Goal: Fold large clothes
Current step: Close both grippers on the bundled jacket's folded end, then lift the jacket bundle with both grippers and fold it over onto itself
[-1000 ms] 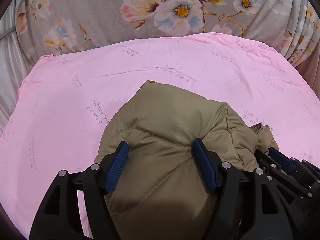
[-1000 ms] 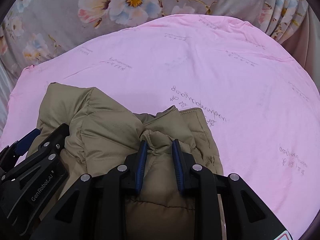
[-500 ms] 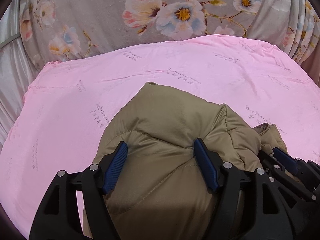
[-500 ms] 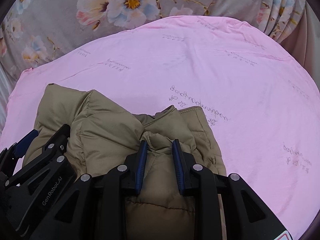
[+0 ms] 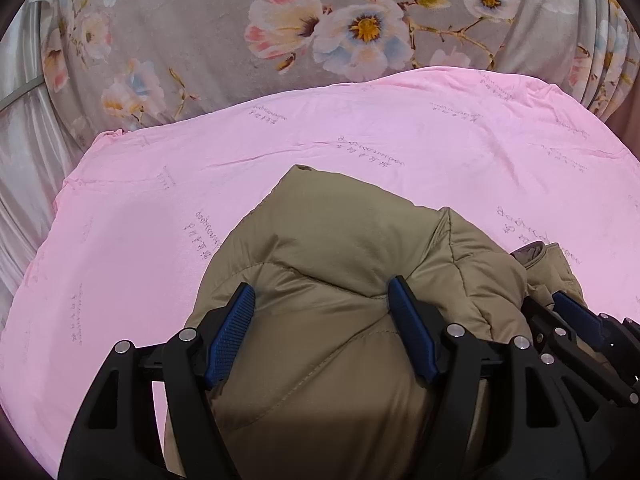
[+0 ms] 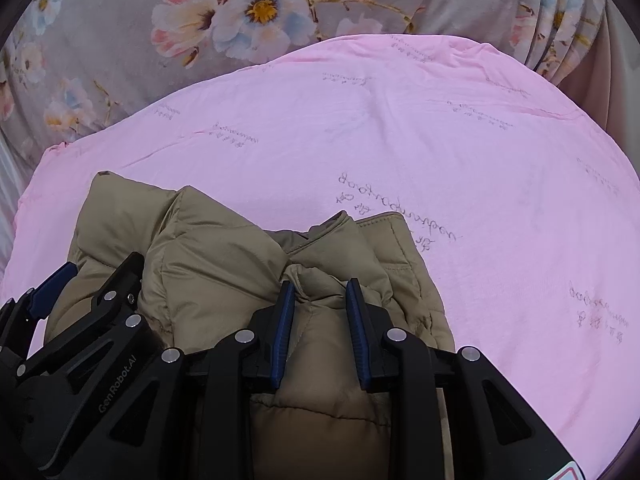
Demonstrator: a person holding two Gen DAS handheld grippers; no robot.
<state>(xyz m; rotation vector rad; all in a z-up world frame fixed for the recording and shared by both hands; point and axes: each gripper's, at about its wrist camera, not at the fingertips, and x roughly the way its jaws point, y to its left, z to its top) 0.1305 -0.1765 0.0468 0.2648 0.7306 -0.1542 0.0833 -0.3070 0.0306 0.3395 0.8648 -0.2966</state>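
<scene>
Both hand-held grippers (image 5: 322,298) (image 6: 319,290) clamp khaki jacket (image 5: 340,240)

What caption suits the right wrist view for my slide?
Right gripper pinches a fold of the tan puffer jacket over a pink sheet.

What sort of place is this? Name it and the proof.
Probably a bedroom: the jacket lies on a pink sheet spread over what looks like a bed, with a floral bedcover behind it.
</scene>
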